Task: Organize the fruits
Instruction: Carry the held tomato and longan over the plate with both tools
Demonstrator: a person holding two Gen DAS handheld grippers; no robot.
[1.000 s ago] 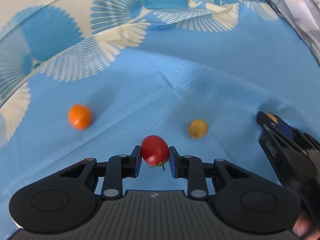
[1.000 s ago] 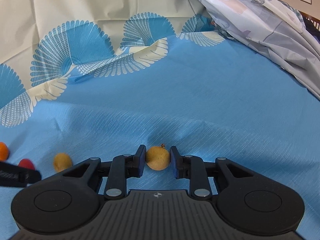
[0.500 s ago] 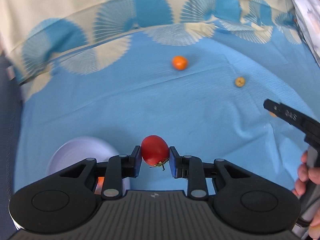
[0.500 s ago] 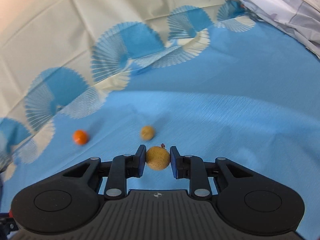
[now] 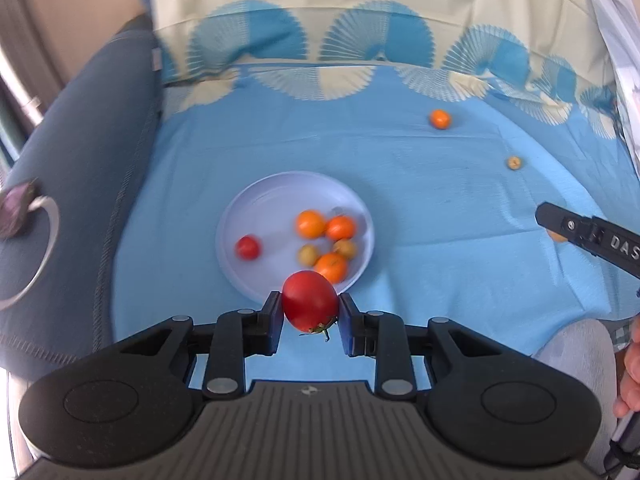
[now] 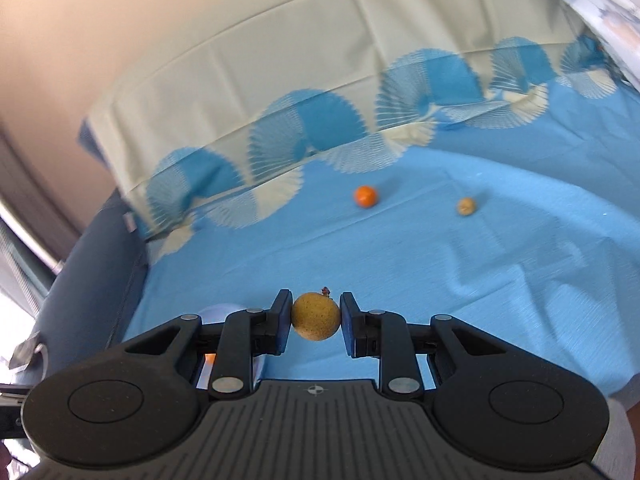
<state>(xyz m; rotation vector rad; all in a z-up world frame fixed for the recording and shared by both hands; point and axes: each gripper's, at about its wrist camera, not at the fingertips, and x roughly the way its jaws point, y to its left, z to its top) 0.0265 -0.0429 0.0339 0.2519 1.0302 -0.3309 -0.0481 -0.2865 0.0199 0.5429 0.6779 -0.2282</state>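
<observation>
My left gripper (image 5: pixel 310 322) is shut on a red tomato (image 5: pixel 310 300) and holds it above the near rim of a white plate (image 5: pixel 256 204). The plate holds several oranges, two small yellow-brown fruits and a small red tomato (image 5: pixel 248 247). My right gripper (image 6: pixel 316 320) is shut on a yellow-brown round fruit (image 6: pixel 316 316); its finger shows at the right of the left wrist view (image 5: pixel 592 236). A loose orange (image 5: pixel 440 119) and a small yellow-brown fruit (image 5: pixel 513 162) lie on the blue cloth beyond the plate; both also show in the right wrist view, the orange (image 6: pixel 366 196) and the fruit (image 6: pixel 466 206).
A blue cloth (image 5: pixel 440 208) with a fan-patterned border covers the surface. A dark grey padded edge (image 5: pixel 80 160) runs along the left. A pale patterned fabric (image 5: pixel 616 28) hangs at the far right. The plate's rim (image 6: pixel 218 312) peeks out behind my right gripper's left finger.
Both grippers have swung left and pulled back with their fruit still held. The plate has come fully into the left wrist view, and the loose orange and small fruit now lie farther off.
</observation>
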